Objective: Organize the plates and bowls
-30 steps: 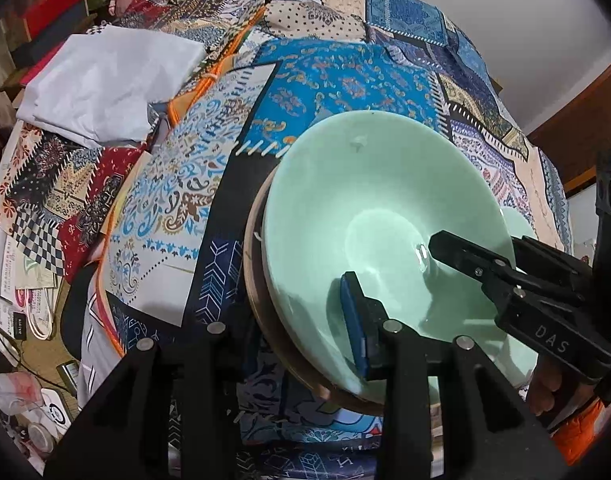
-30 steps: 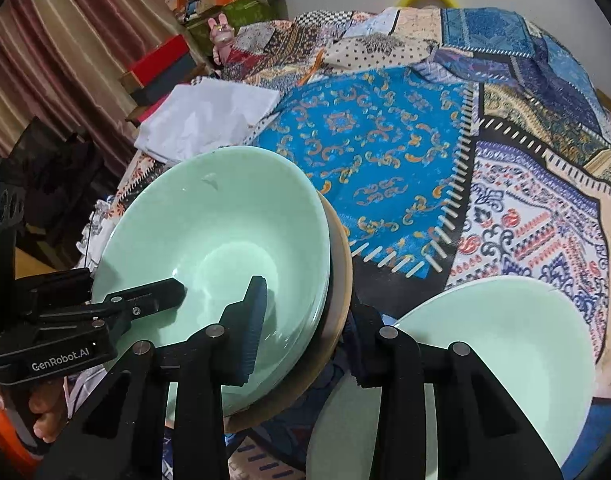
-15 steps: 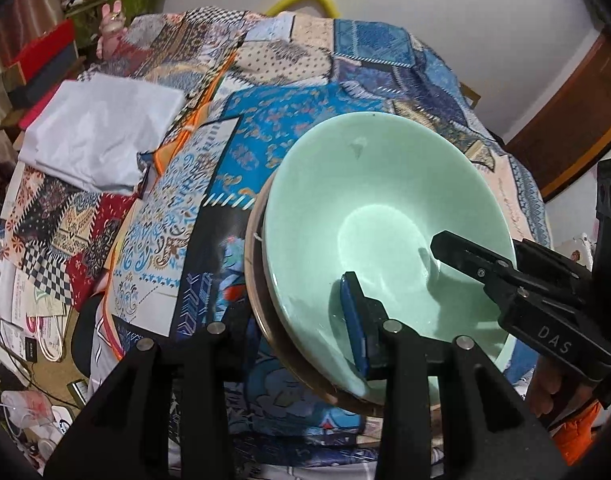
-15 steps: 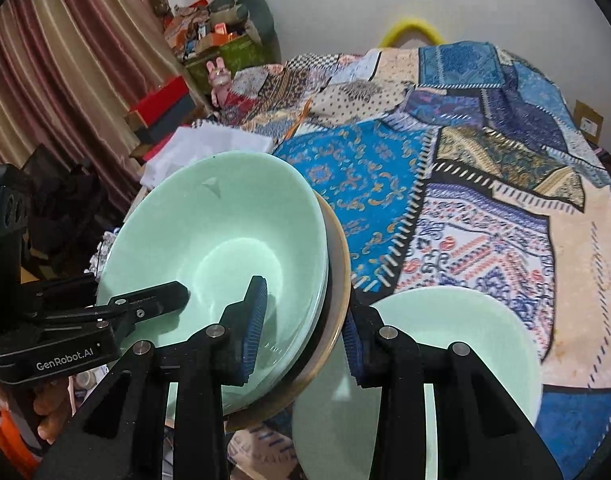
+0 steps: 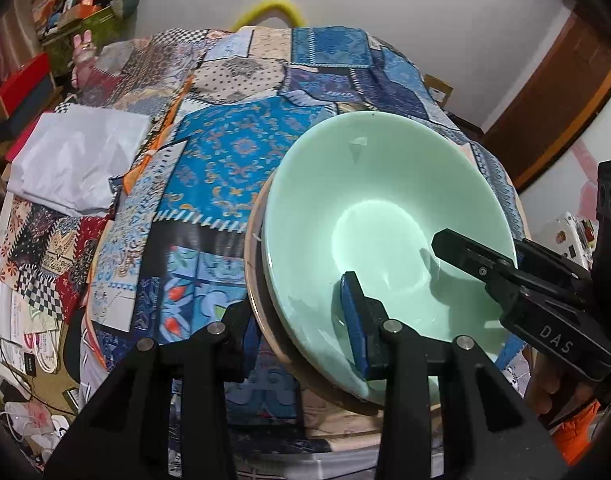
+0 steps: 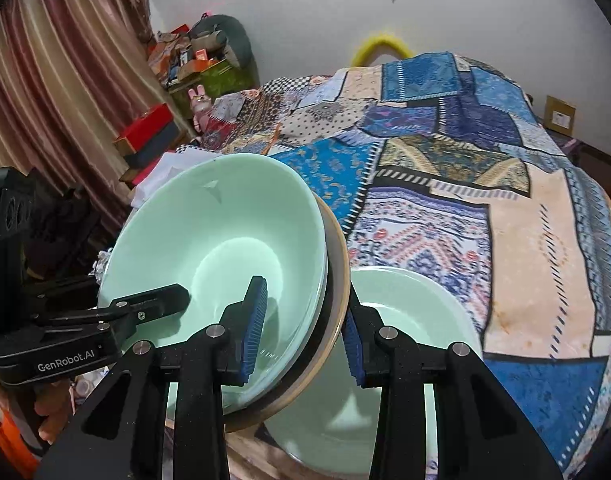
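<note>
Now gripping one stack from two sides, left claw [image 5: 297, 320] clamped on the near edge of the green bowl [image 5: 377, 208] and the brown plate [image 5: 255, 240] under it, right claw [image 6: 303, 324] clamped on the other edge. Held up in the air over the patchwork blanket [image 5: 233, 152], one pad inside the bowl and one under the plate, to keep both together. Looks like a two-claw job for a heavy, slippery load, maybe heading for the other green bowl [image 6: 405, 308] just below.
</note>
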`<state>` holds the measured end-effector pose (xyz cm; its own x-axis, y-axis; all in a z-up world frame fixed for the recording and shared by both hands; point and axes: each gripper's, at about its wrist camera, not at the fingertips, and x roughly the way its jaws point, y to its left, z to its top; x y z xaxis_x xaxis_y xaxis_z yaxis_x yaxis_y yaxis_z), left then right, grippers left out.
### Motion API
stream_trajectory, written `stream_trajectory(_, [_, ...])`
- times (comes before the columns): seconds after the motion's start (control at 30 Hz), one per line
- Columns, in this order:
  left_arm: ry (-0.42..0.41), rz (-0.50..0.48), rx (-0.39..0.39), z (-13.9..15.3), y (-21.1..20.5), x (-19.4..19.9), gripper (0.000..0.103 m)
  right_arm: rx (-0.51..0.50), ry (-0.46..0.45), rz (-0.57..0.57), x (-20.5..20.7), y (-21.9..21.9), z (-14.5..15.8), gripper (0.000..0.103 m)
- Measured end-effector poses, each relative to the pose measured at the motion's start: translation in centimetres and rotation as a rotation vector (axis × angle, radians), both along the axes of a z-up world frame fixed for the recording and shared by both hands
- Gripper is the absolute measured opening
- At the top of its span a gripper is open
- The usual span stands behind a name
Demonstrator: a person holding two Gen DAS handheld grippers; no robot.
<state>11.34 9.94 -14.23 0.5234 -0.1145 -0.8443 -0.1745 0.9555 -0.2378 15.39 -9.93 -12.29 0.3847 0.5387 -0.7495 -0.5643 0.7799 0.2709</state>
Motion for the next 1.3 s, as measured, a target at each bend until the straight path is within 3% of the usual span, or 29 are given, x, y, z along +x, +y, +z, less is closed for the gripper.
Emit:
stream_trajectory(0.57, [0.010, -0.095, 0.011, 0.0, -5.7, 1.3, 0.037, 0.000, 0.024, -0.078, -0.1, -4.9, -0.6, 0.032])
stream_trajectory(1.3, [0.109, -0.143, 0.008, -4.7, -8.2, 4.9, 0.037, 0.000, 0.139, -0.114, 1.9, -6.8, -5.2, 0.032])
